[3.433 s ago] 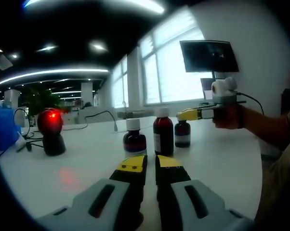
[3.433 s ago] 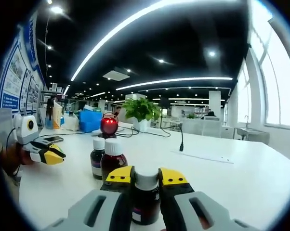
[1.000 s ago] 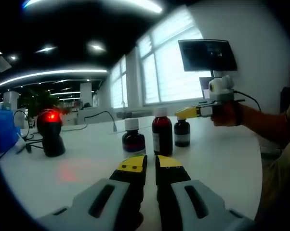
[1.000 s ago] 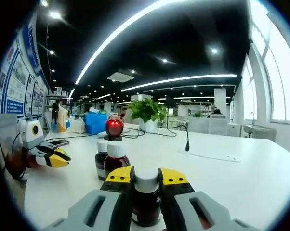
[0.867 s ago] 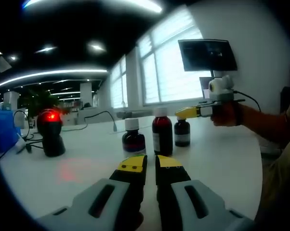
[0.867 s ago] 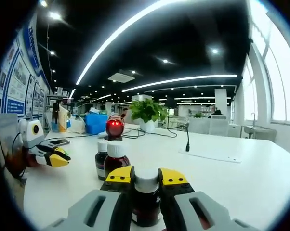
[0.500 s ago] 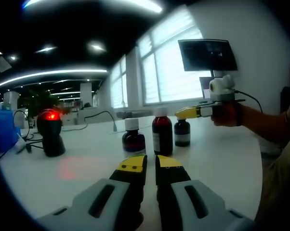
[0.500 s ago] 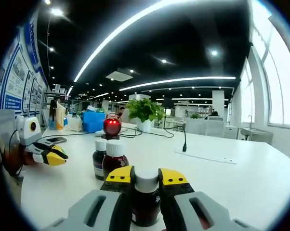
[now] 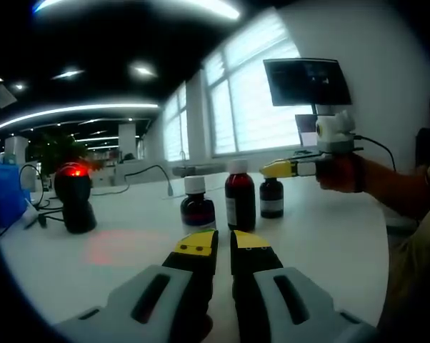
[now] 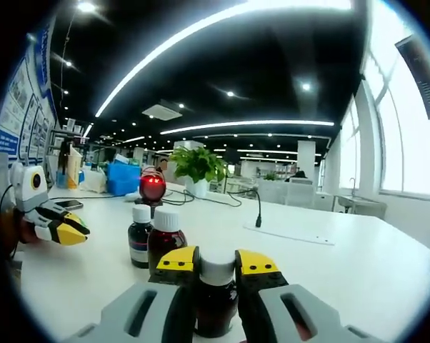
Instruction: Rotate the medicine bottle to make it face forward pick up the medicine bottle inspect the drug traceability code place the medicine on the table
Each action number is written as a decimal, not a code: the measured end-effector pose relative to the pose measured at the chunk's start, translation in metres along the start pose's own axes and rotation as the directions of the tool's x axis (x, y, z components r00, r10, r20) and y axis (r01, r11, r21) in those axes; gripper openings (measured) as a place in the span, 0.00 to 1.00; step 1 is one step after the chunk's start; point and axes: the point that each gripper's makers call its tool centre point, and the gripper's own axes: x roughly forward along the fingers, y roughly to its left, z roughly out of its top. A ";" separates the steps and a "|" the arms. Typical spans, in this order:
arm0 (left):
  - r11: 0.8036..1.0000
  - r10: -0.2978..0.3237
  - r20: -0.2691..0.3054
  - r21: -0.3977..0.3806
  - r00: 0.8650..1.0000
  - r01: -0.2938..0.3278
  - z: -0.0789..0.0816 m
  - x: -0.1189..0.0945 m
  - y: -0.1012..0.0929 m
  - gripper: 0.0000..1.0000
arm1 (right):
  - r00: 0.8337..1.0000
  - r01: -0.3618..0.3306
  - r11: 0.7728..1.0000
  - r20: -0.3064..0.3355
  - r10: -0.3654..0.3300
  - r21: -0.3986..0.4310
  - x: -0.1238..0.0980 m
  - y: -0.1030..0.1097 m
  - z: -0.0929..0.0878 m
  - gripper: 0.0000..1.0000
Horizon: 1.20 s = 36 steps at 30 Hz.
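Right gripper view shows the right gripper [image 10: 216,266] clamped on an upright bottle [image 10: 216,296], the scanner [image 10: 152,189] at 11 o'clock, the left gripper [image 9: 223,245] closed and idle.

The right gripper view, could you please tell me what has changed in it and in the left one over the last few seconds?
Little has changed. The right claw stays shut on the small bottle, and its camera has swung a little, so the background shifted. The other two bottles and the red-lit scanner stand where they were on the table. The left claw stays shut and empty.
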 end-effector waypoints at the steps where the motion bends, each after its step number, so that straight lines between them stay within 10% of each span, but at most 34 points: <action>1: 1.000 -0.001 0.000 0.000 1.000 0.001 0.000 0.000 0.000 0.00 | 1.000 0.011 1.000 0.001 -0.011 -0.002 0.001 0.000 0.000 0.16; 36: 1.000 -0.008 0.003 0.008 1.000 0.008 0.001 -0.001 -0.003 0.00 | 0.981 0.191 0.978 -0.005 -0.192 -0.083 0.006 -0.012 0.000 0.18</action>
